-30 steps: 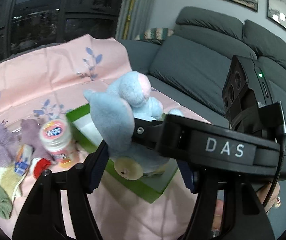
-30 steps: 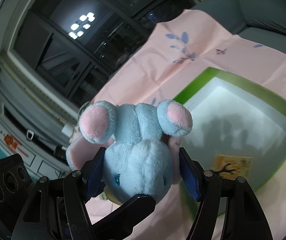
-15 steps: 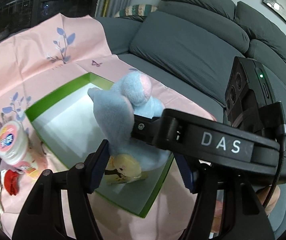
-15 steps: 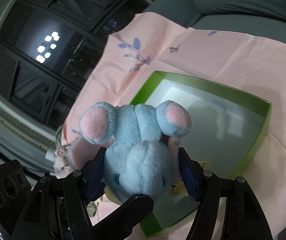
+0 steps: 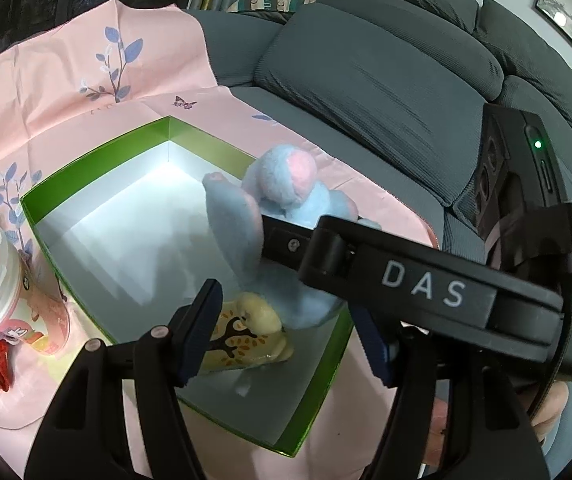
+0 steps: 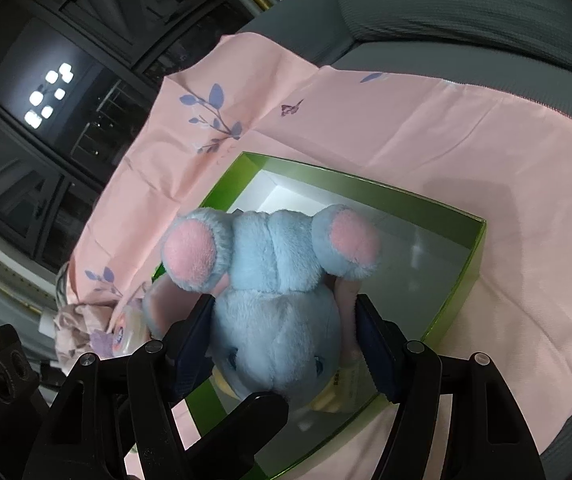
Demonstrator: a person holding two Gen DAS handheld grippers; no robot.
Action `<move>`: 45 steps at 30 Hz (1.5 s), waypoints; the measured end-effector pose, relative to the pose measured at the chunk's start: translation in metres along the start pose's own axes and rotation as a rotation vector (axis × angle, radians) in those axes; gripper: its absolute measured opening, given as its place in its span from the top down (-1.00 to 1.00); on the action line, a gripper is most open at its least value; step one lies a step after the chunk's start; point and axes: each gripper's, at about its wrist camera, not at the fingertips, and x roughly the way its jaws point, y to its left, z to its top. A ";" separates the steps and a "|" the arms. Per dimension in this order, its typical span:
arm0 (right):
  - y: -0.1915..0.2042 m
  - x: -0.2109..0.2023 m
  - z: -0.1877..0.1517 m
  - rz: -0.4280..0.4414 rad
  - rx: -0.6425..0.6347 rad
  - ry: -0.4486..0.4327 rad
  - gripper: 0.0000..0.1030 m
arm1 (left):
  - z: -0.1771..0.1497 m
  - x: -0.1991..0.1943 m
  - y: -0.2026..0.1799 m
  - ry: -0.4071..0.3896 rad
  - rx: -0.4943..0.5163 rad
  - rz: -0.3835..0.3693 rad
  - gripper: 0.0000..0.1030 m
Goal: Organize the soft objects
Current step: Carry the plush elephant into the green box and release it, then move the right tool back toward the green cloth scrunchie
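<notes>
Right tongs [image 6: 282, 334] clamped on the fluffy blue plush mouse [image 6: 274, 280] over the green-rimmed white cardboard box [image 5: 98, 160]'s near corner; left tongs [image 5: 290, 332] hang released.

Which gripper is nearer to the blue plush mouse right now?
Right. The right gripper is shut on the blue plush mouse, holding it over the green box. The left gripper is open, just beside the toy without touching it.

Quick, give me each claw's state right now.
Left claw: open, holding nothing.
Right claw: shut on the blue plush mouse, over the green box.
</notes>
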 end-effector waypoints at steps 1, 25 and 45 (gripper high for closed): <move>0.001 0.000 0.000 -0.015 -0.008 -0.002 -0.37 | 0.000 0.000 0.001 -0.001 0.000 0.008 -0.27; 0.047 -0.030 -0.010 -0.081 -0.176 -0.146 -0.67 | -0.042 -0.091 0.042 -0.162 -0.116 0.227 -0.80; 0.142 -0.029 -0.058 0.042 -0.414 -0.142 -0.99 | -0.148 -0.224 0.166 -0.263 -0.510 0.586 -0.97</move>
